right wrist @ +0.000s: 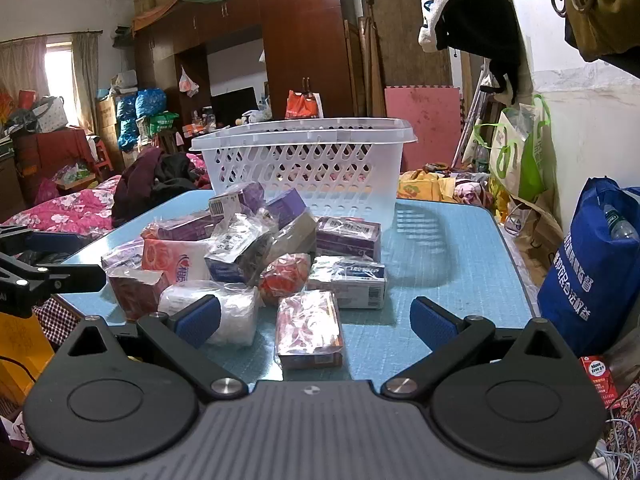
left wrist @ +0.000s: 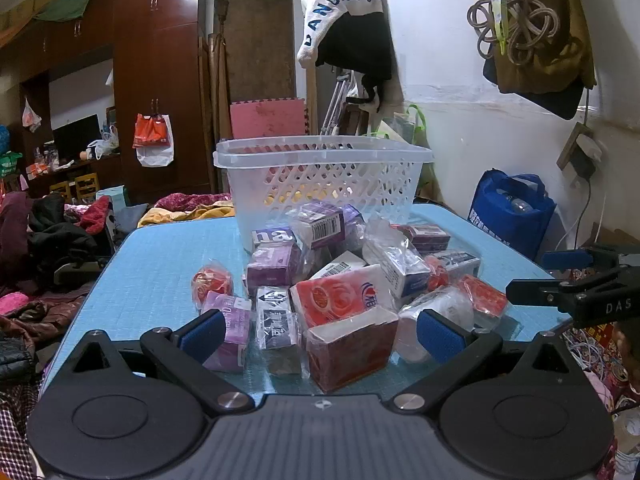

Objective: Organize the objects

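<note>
Evidently both grippers, left gripper (left wrist: pixel 318 330) and right gripper (right wrist: pixel 316 320), hover with jaws spread and empty, so slick plastic-wrapped boxes (left wrist: pixel 352 344) may slip when pinched.

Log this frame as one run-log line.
stage: pre-grasp | left hand-held gripper: open, empty | right hand-held gripper: open, empty | wrapped packets: piled on blue table | basket: behind pile

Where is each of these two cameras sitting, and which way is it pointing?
Left wrist: rides the left gripper, looking over the packet pile to the basket; its open blue-padded fingers show, and the right gripper at the edge.
Right wrist: rides the right gripper, aimed likewise from further right; its open fingers show.
Shared: basket, blue table, red tissue pack.
</note>
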